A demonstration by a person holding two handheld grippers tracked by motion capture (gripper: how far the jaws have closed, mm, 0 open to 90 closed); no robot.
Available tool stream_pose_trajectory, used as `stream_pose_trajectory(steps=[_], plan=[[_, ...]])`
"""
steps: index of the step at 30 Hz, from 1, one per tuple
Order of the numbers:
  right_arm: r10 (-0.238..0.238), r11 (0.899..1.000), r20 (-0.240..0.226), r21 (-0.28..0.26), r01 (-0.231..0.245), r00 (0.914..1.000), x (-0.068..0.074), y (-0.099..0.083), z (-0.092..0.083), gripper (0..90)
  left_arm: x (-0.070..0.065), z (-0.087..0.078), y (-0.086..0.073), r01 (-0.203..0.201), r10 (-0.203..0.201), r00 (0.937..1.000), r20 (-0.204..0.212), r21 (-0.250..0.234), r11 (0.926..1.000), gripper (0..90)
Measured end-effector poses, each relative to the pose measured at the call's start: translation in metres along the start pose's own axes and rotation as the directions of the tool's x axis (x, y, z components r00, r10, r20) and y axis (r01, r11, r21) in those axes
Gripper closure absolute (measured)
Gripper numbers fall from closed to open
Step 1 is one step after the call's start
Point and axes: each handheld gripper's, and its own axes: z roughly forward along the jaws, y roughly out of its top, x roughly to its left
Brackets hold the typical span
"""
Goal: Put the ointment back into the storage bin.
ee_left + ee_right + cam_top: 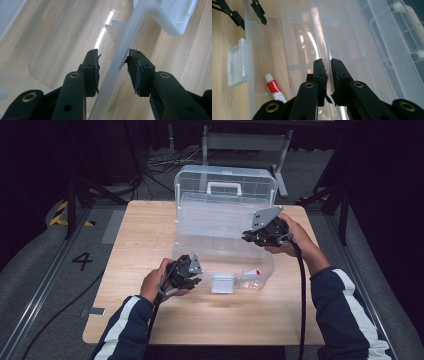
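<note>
Straddling the box rim (117, 67), left tongs (112, 72) leave slight gaps.

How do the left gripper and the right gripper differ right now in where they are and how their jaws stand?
The left gripper sits at the clear box's near front edge, beside the latch; the right gripper is at its far right side. The left jaws stand apart, straddling the wall with a gap at each pad; the right jaws are nearly together on a thin wall. Both meet the same box.
</note>
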Motion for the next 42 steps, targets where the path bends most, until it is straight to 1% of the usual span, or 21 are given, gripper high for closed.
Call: stream_pose_trajectory(steps=[4, 6, 8, 10, 12, 14, 17, 20, 21, 23, 25, 28, 29, 32, 34, 35, 37, 38, 39, 41, 42], plan=[[0.021, 0.999, 0.009, -0.032, -0.021, 0.9997, 0.002, -0.005, 0.000, 81.7, 0.000, 0.000, -0.001, 0.013, -0.013, 0.9999, 0.004, -0.019, 0.9997, 61.3], [0.039, 0.998, 0.004, -0.055, -0.039, 0.9992, 0.004, -0.008, 0.000, 81.8, 0.000, 0.000, -0.002, 0.025, -0.025, 0.9997, 0.008, -0.031, 0.9992, 61.3], [0.043, 0.997, 0.000, -0.064, -0.043, 0.9991, 0.004, -0.009, 0.000, 81.8, 0.000, 0.000, -0.003, 0.031, -0.031, 0.9994, 0.014, -0.040, 0.9987, 61.3], [0.063, 0.993, -0.014, -0.102, -0.064, 0.9979, 0.007, -0.014, 0.001, 81.2, 0.002, -0.001, -0.004, 0.040, -0.038, 0.9990, 0.024, -0.054, 0.9977, 61.7], [0.072, 0.990, -0.018, -0.118, -0.074, 0.9972, 0.007, -0.016, 0.001, 80.8, 0.002, -0.001, -0.005, 0.051, -0.048, 0.9983, 0.032, -0.067, 0.9965, 61.8], [0.083, 0.987, -0.024, -0.134, -0.085, 0.9963, 0.008, -0.018, 0.002, 80.7, 0.002, -0.003, -0.005, 0.049, -0.046, 0.9984, 0.031, -0.073, 0.9961, 62.5], [0.091, 0.986, -0.019, -0.140, -0.093, 0.9957, 0.009, -0.019, 0.001, 80.3, 0.001, -0.007, -0.004, 0.044, -0.042, 0.9987, 0.028, -0.080, 0.9958, 64.2], [0.093, 0.986, -0.013, -0.141, -0.094, 0.9956, 0.010, -0.020, 0.001, 80.2, -0.002, -0.012, -0.004, 0.029, -0.027, 0.9993, 0.026, -0.103, 0.9942, 61.7], [0.093, 0.986, -0.013, -0.141, -0.094, 0.9956, 0.010, -0.020, 0.001, 80.2, -0.002, -0.012, -0.004, 0.029, -0.027, 0.9993, 0.026, -0.103, 0.9942, 58.6], [0.093, 0.985, -0.007, -0.148, -0.093, 0.9957, 0.011, -0.021, 0.001, 80.0, -0.003, -0.020, -0.006, 0.037, -0.036, 0.9993, 0.012, -0.129, 0.9909, 56.5], [0.107, 0.980, -0.004, -0.166, -0.106, 0.9943, 0.013, -0.023, 0.002, 79.7, -0.002, -0.027, -0.009, 0.065, -0.063, 0.9978, 0.019, -0.146, 0.9872, 58.1], [0.121, 0.974, -0.007, -0.191, -0.120, 0.9926, 0.014, -0.026, 0.003, 79.5, -0.001, -0.038, -0.013, 0.083, -0.081, 0.9966, 0.019, -0.176, 0.9810, 57.9], [0.127, 0.972, -0.007, -0.197, -0.126, 0.9919, 0.015, -0.027, 0.003, 79.4, 0.000, -0.042, -0.016, 0.100, -0.099, 0.9950, 0.018, -0.189, 0.9768, 58.3], [0.156, 0.960, -0.016, -0.232, -0.155, 0.9877, 0.015, -0.031, 0.004, 78.8, 0.003, -0.049, -0.023, 0.116, -0.114, 0.9932, 0.022, -0.205, 0.9719, 61.4], [0.161, 0.958, -0.017, -0.238, -0.161, 0.9868, 0.015, -0.032, 0.004, 78.8, 0.004, -0.052, -0.026, 0.123, -0.123, 0.9923, 0.015, -0.208, 0.9703, 63.9], [0.163, 0.957, -0.016, -0.241, -0.162, 0.9864, 0.015, -0.033, 0.004, 78.8, 0.007, -0.056, -0.029, 0.133, -0.134, 0.9909, 0.009, -0.213, 0.9679, 63.9], [0.170, 0.953, -0.020, -0.252, -0.170, 0.9852, 0.016, -0.035, 0.004, 78.8, 0.014, -0.064, -0.036, 0.150, -0.152, 0.9883, 0.010, -0.238, 0.9596, 67.4], [0.170, 0.953, -0.020, -0.252, -0.170, 0.9852, 0.016, -0.035, 0.004, 78.8, 0.019, -0.070, -0.043, 0.185, -0.188, 0.9820, 0.015, -0.271, 0.9447, 67.4], [0.172, 0.951, -0.018, -0.259, -0.171, 0.9849, 0.017, -0.036, 0.005, 78.7, 0.025, -0.075, -0.049, 0.210, -0.217, 0.9761, 0.006, -0.285, 0.9354, 69.2], [0.176, 0.948, -0.024, -0.267, -0.176, 0.9842, 0.018, -0.037, 0.005, 78.7, 0.032, -0.078, -0.058, 0.227, -0.244, 0.9695, -0.024, -0.285, 0.9312, 70.8], [0.176, 0.947, -0.024, -0.267, -0.176, 0.9840, 0.018, -0.038, 0.005, 78.7, 0.036, -0.080, -0.062, 0.238, -0.259, 0.9653, -0.034, -0.295, 0.9254, 72.2]])
